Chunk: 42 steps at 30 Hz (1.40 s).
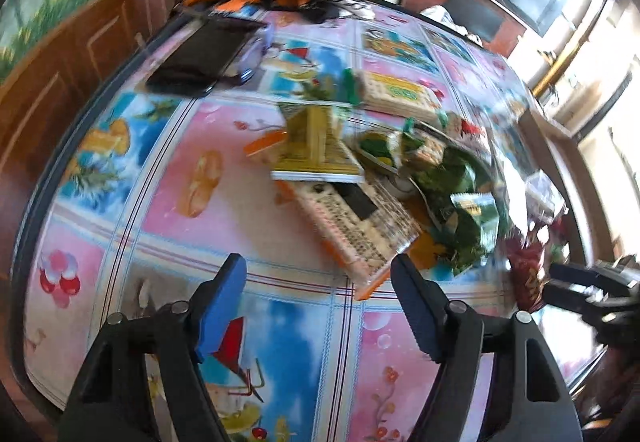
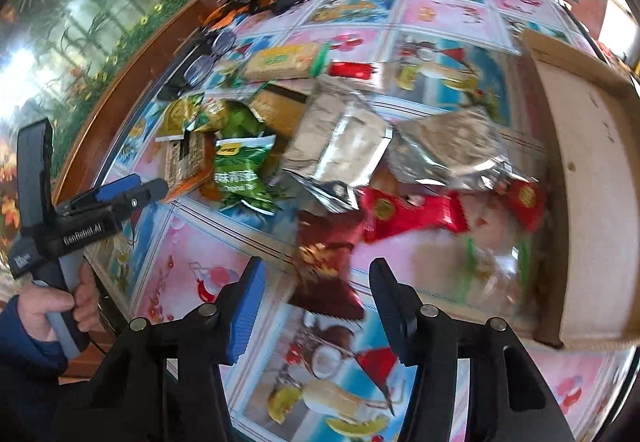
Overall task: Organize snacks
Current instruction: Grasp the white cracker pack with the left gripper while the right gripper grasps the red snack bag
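A heap of snacks lies on the glass-topped table (image 1: 192, 178). My left gripper (image 1: 316, 278) is open and holds nothing; an orange-edged cracker pack (image 1: 352, 226) lies just beyond its right finger, next to a yellow box (image 1: 316, 146) and green bags (image 1: 464, 198). My right gripper (image 2: 318, 282) stands open over a dark red snack bag (image 2: 324, 242) that reaches between its fingertips; the pads do not visibly press it. Beyond lie silver bags (image 2: 340, 146), red packs (image 2: 412, 214) and a green bag (image 2: 240, 170). The left gripper (image 2: 152, 188) shows at the left, held by a hand.
An open cardboard box (image 2: 592, 162) stands at the table's right side. A clear wrapper (image 2: 492, 266) lies in front of it. A black tablet (image 1: 200, 54) and eyeglasses (image 2: 208, 58) lie at the far left; cloth and clutter sit at the far edge. Wooden cabinets flank the table.
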### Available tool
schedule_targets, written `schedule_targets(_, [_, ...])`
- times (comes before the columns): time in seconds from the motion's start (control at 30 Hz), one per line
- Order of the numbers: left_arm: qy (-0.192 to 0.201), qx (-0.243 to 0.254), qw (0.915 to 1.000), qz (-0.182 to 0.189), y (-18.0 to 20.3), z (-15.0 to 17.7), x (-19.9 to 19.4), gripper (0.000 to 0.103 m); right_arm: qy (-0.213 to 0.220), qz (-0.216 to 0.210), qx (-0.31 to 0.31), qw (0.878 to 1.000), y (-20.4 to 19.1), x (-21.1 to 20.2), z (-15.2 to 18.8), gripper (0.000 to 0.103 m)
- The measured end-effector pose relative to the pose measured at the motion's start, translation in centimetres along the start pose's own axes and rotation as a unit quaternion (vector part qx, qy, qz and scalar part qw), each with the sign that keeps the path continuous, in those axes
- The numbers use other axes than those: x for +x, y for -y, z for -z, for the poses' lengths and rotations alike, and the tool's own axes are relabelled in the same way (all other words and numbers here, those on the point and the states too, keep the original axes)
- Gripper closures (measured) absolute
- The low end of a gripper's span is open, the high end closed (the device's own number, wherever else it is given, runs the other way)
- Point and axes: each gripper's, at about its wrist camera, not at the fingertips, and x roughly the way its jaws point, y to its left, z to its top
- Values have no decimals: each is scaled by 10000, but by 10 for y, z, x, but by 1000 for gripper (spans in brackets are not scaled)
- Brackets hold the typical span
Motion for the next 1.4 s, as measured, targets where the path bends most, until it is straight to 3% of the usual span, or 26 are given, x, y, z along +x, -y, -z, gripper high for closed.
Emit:
schedule_targets(0.13, [-40, -330, 9993, 162, -7, -10, -4, 29, -202, 222, -101, 9995, -3, 17, -5, 47])
schedule_targets(0.23, [-203, -432, 9986, 207, -2, -21, 3, 28, -336, 245, -44, 9991, -1, 27, -7, 61])
schedule_targets(0.33, [-395, -415, 9984, 14, 10, -31, 15, 26, -374, 259, 25, 9990, 1, 32, -6, 65])
schedule_targets(0.57, [-380, -195, 9974, -582, 27, -51, 42, 25, -111, 255, -53, 9996, 1, 14, 1, 67])
schedule_targets(0.73, [-404, -127, 9967, -699, 24, -58, 56, 27, 113, 266, -93, 9995, 1, 0, 6, 67])
schedule_targets(0.9, [-434, 183, 9980, -411, 29, -47, 50, 49, 220, 188, 11, 9996, 5, -9, 12, 67])
schedule_targets(1.1, [-709, 826, 9940, 126, 43, -7, 30, 51, 278, 93, 33, 9996, 2, -12, 11, 67])
schedule_targets(1.2, [-881, 699, 9916, 635, 42, 1, 21, 51, 270, 16, 106, 9996, 2, -11, 11, 67])
schedule_targets(1.37, [-673, 839, 9907, 836, 52, 1, -2, 51, 327, -27, 137, 9994, 2, -14, 9, 67])
schedule_targets(1.4, [-600, 892, 9904, 873, 56, 0, -7, 58, 337, -38, 149, 9993, 3, -14, 9, 67])
